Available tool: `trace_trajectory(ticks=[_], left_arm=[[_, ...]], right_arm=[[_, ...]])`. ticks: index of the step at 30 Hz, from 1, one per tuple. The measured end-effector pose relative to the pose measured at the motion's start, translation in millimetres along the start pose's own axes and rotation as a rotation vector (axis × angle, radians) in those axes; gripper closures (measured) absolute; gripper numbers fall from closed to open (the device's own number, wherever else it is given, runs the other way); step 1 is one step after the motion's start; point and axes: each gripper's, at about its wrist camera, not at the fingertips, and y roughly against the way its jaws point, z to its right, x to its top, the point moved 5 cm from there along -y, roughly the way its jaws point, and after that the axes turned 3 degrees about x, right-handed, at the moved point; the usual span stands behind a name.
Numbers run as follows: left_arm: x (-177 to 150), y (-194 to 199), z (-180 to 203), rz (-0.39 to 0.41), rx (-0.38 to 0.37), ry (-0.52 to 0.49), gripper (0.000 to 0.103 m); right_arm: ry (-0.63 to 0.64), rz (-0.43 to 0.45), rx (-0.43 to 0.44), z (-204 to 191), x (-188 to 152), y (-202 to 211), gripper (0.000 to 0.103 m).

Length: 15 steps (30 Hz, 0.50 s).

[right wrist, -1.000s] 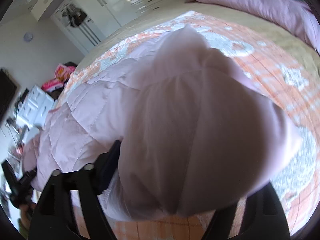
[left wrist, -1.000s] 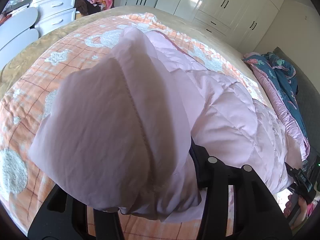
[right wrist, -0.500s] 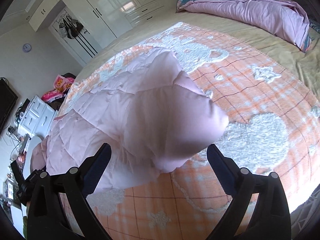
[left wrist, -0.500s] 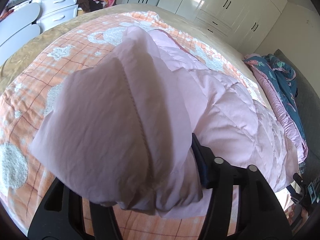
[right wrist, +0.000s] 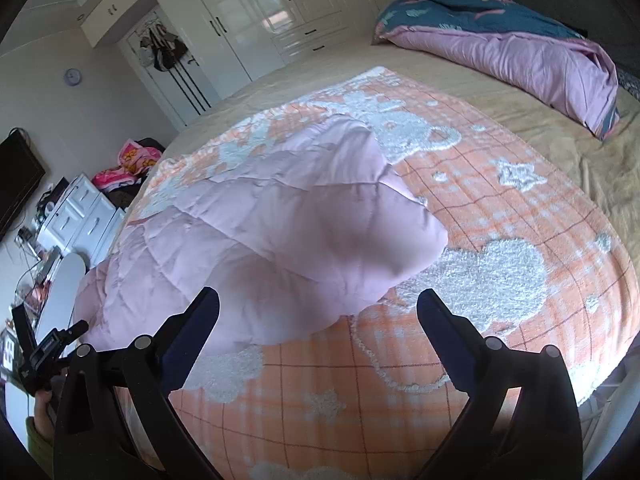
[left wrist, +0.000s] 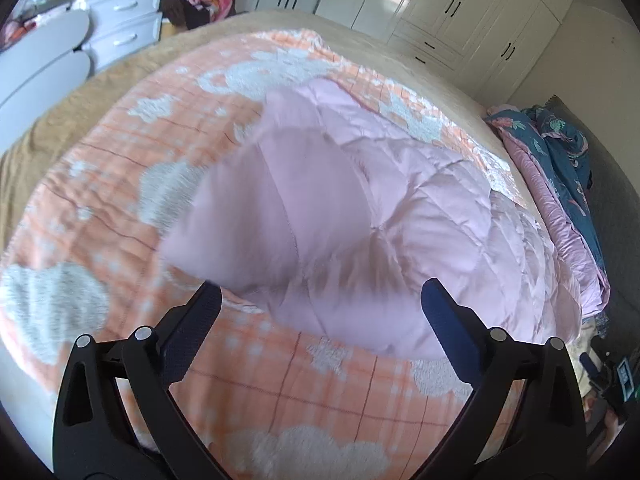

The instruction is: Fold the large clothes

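A pale pink quilted jacket (left wrist: 400, 224) lies on the orange checked blanket (left wrist: 100, 184) on the bed, its near end folded over into a rounded flap (left wrist: 280, 216). My left gripper (left wrist: 320, 300) is open and empty, just in front of that flap. In the right wrist view the same jacket (right wrist: 248, 232) lies left of centre with its folded edge (right wrist: 380, 256) toward me. My right gripper (right wrist: 318, 308) is open and empty, just short of the jacket's near edge. The blanket also shows in the right wrist view (right wrist: 520, 272).
A pink and blue duvet (right wrist: 520, 40) is heaped at the far right of the bed; it also shows in the left wrist view (left wrist: 560, 168). White drawers (left wrist: 120, 12) and wardrobes (left wrist: 440, 4) line the walls. The beige bedspread (right wrist: 480, 92) surrounds the blanket.
Both grippers have opened and let go of the jacket's folded end, which has dropped onto the jacket. The right opened first, then the left. Both have drawn back a little.
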Motion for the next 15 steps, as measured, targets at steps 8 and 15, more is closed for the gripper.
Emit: trace_trajectory(ticks=[8,15], left_arm=[[6,60,9,0.117,0.017,-0.034,0.009],[-11,100,35,0.191,-0.014,-0.098,0.009]], right_arm=[[0.128,0.060,0.015,-40,0,40,0.004],[0.244,0.137,0.054,-79,-7,83,0.004]])
